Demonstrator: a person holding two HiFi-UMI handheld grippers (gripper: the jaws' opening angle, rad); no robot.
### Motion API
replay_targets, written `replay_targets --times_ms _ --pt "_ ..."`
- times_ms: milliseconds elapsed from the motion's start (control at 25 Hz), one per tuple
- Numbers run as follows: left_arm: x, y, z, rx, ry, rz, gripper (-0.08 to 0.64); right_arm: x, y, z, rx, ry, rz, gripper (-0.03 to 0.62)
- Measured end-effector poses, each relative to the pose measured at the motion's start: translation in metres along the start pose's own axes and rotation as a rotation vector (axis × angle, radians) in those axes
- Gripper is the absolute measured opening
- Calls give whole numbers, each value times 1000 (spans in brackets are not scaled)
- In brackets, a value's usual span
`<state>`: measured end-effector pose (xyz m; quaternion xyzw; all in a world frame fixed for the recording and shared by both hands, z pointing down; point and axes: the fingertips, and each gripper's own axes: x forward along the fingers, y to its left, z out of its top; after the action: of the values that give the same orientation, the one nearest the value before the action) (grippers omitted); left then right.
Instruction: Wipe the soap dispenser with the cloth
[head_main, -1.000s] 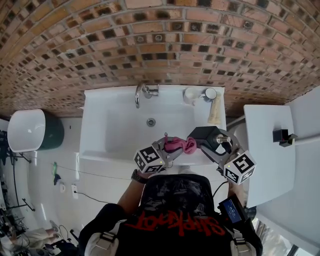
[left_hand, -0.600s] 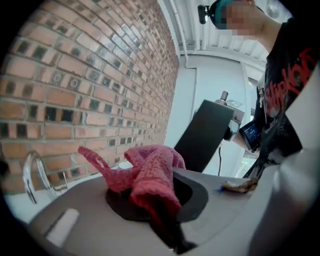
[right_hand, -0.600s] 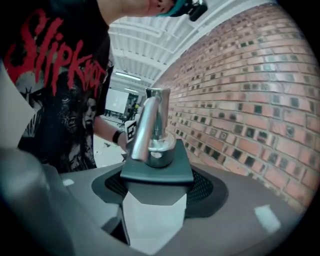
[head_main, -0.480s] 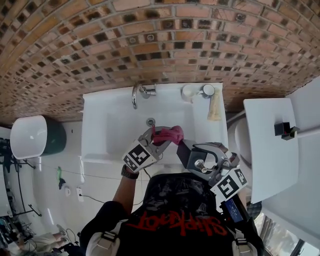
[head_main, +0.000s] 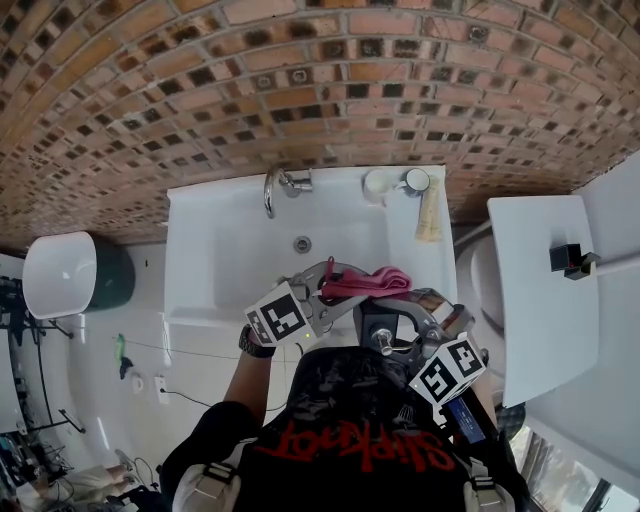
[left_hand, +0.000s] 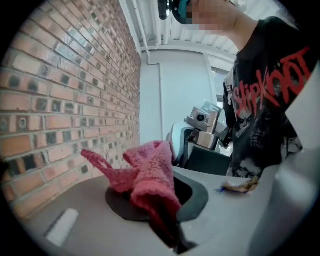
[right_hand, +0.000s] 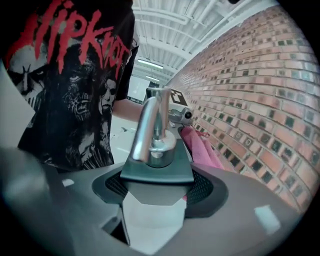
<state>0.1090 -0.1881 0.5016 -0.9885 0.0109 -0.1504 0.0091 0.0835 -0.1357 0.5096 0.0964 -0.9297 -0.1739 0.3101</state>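
Note:
In the head view my left gripper (head_main: 335, 285) is shut on a pink cloth (head_main: 366, 281), which hangs spread out over the sink's front edge. Just below it is a dark, square soap dispenser (head_main: 383, 322) with a chrome pump; my right gripper (head_main: 397, 318) is shut on it. The cloth lies right against the dispenser's far side. The left gripper view shows the cloth (left_hand: 149, 175) bunched in the left gripper (left_hand: 161, 202), with the dispenser (left_hand: 206, 159) behind it. From the right gripper (right_hand: 155, 192) I look along the dispenser (right_hand: 156, 167), and the cloth (right_hand: 201, 148) shows beyond it.
A white sink (head_main: 215, 265) with a chrome faucet (head_main: 276, 186) stands against the brick wall. A white cup (head_main: 380, 186) and a beige item (head_main: 430, 216) sit on its back right corner. To the right is a white shelf (head_main: 540, 300), and a white bin (head_main: 55, 268) is at the left.
The right gripper has brought the dispenser left and closer to the body, rolling it. The left gripper has lifted the cloth and carried it right, and it now hangs spread beside the dispenser.

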Motion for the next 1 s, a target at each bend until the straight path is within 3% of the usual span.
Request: replay_targets --times_ms 120,280,560,640,760,840,920,1000 --pt "7 -1 -18 -28 63 -22 54 0 7 -4 -36 44 25 304" --pt "10 -4 -45 14 166 -61 52 -3 10 -4 -29 41 37 304" --pt "11 0 -56 -24 149 -58 49 -16 7 2 -2 3 17 304" --pt "12 4 -67 -25 191 -48 49 -24 3 8 16 -26 -5 304" --pt "17 4 -97 -21 295 -53 49 -45 -20 17 78 -127 -102 304" --pt "22 -2 -106 -62 272 -72 49 -61 -39 20 126 -218 -169 304" --pt "25 -7 -97 -127 170 -88 49 -76 -48 15 201 -279 -196 304" --pt "27 -11 -83 -156 77 -99 49 -85 -52 4 409 -341 -223 304"
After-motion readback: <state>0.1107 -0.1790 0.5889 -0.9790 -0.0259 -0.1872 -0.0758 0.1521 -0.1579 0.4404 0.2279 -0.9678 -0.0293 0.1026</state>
